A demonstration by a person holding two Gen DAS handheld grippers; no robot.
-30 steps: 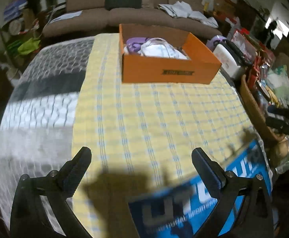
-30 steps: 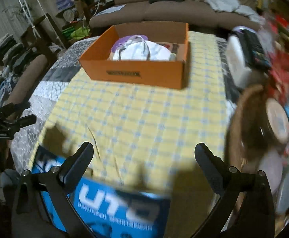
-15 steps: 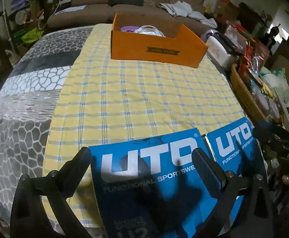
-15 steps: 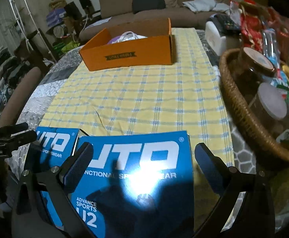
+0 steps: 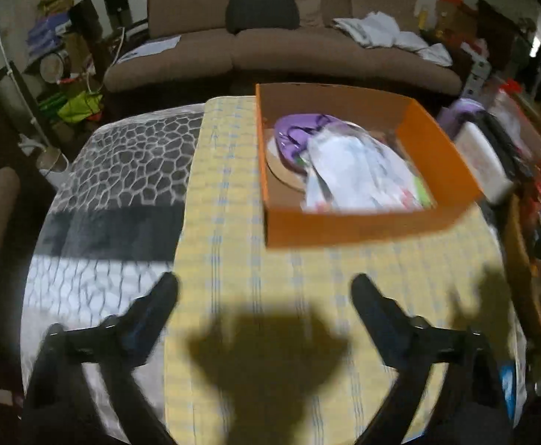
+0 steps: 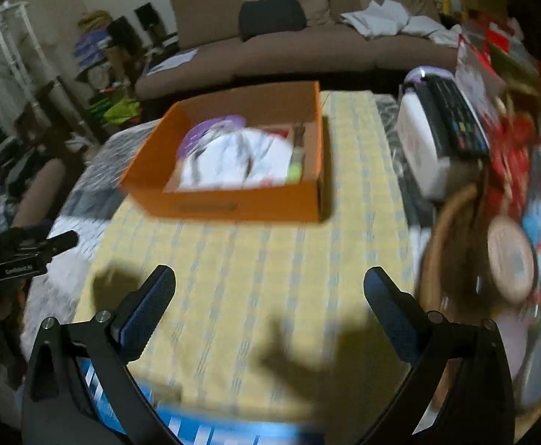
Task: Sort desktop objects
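An orange cardboard box (image 5: 359, 228) (image 6: 233, 205) stands at the far end of a yellow checked cloth (image 5: 233, 244) (image 6: 270, 259). White packets and a purple item lie inside it. My left gripper (image 5: 264, 291) hovers above the cloth in front of the box; its jaws are closing with nothing between them. My right gripper (image 6: 268, 283) is open over the cloth, also holding nothing. A blue box with white lettering (image 6: 203, 432) lies at the near edge under the right gripper. Both views are blurred by motion.
A wicker basket (image 6: 441, 244) with jars stands at the right of the table. A white appliance with a black remote on top (image 6: 437, 137) sits behind it. A grey patterned blanket (image 5: 114, 185) covers the left side. A brown sofa (image 5: 289, 48) lies beyond.
Both grippers have swung forward toward the orange box, which now looks nearer. The blue boxes have dropped almost out of both views. The left jaws stand a little narrower.
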